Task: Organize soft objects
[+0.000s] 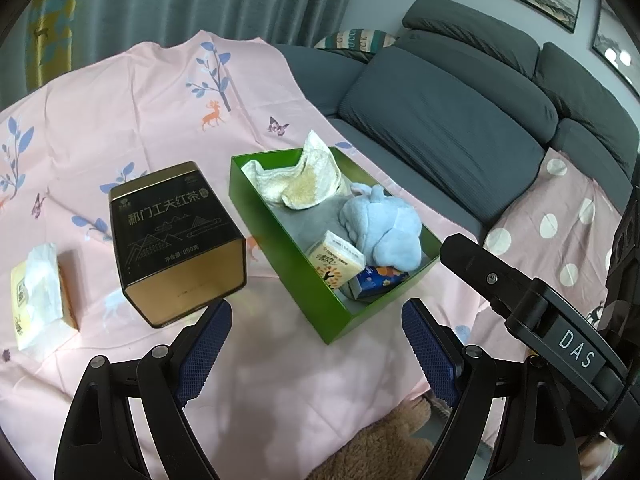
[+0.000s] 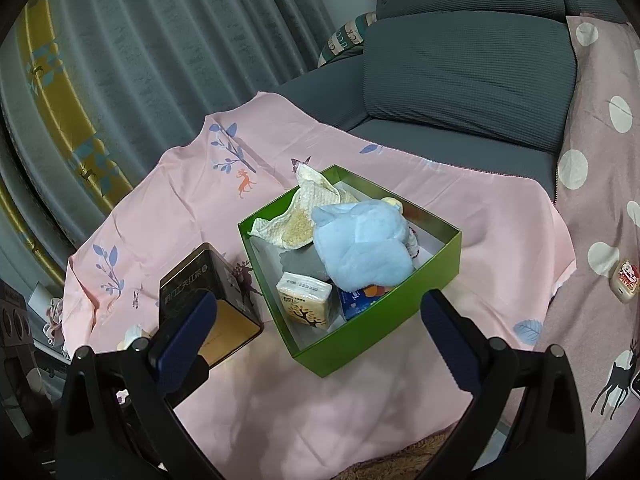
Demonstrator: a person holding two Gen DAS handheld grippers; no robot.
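A green box [image 1: 288,248] [image 2: 360,332] sits on the pink cloth. Inside it lie a cream towel [image 1: 304,178] [image 2: 296,220], a light blue plush toy [image 1: 384,224] [image 2: 360,248], a grey cloth [image 1: 308,220] [image 2: 300,262], a yellow tissue pack [image 1: 336,258] [image 2: 306,298] and a blue tissue pack [image 1: 378,280] [image 2: 356,300]. My left gripper [image 1: 316,340] hovers open in front of the box, nothing between its fingers. My right gripper [image 2: 320,340] is open too, just short of the box's near corner. The right gripper's arm [image 1: 520,292] shows at the right of the left wrist view.
A black and gold tea tin [image 1: 176,240] [image 2: 208,300] lies left of the box. An open tissue pack [image 1: 38,296] rests at the far left. The pink printed cloth [image 1: 140,100] [image 2: 400,400] covers the table. A grey sofa [image 1: 460,120] [image 2: 460,72] stands behind, a polka-dot cloth [image 2: 600,200] to the right.
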